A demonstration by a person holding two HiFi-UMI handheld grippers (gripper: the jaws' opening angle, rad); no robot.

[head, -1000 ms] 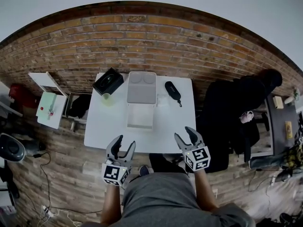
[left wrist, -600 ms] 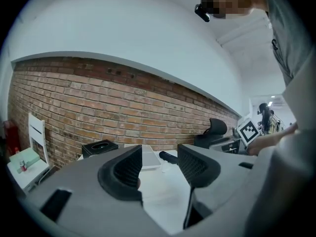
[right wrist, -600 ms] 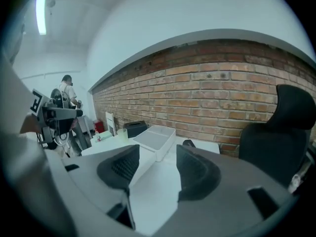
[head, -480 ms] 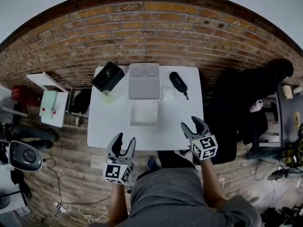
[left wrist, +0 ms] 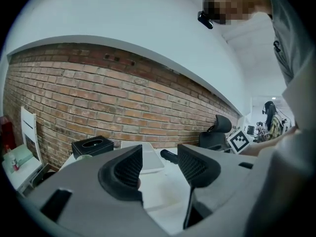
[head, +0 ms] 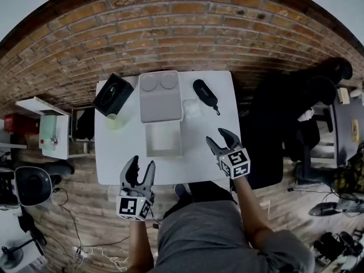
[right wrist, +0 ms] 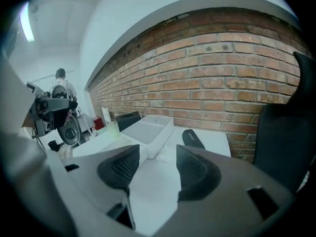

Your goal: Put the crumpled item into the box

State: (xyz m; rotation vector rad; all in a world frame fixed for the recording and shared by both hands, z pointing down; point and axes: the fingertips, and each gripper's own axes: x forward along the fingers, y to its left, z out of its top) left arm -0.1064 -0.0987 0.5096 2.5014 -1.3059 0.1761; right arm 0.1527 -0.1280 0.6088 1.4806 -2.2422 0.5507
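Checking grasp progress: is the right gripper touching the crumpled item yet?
Apart. Head view shows bare table between the right gripper and the crumpled item.

Matt plastic box (head: 161, 104), rough brick wall (head: 170, 30)

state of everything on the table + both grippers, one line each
left gripper: jaws open, empty
right gripper: jaws open, empty
white box: lid open, nothing inside
crumpled item: on table right of box, untouched
black case: closed, lying flat
green cup: upright
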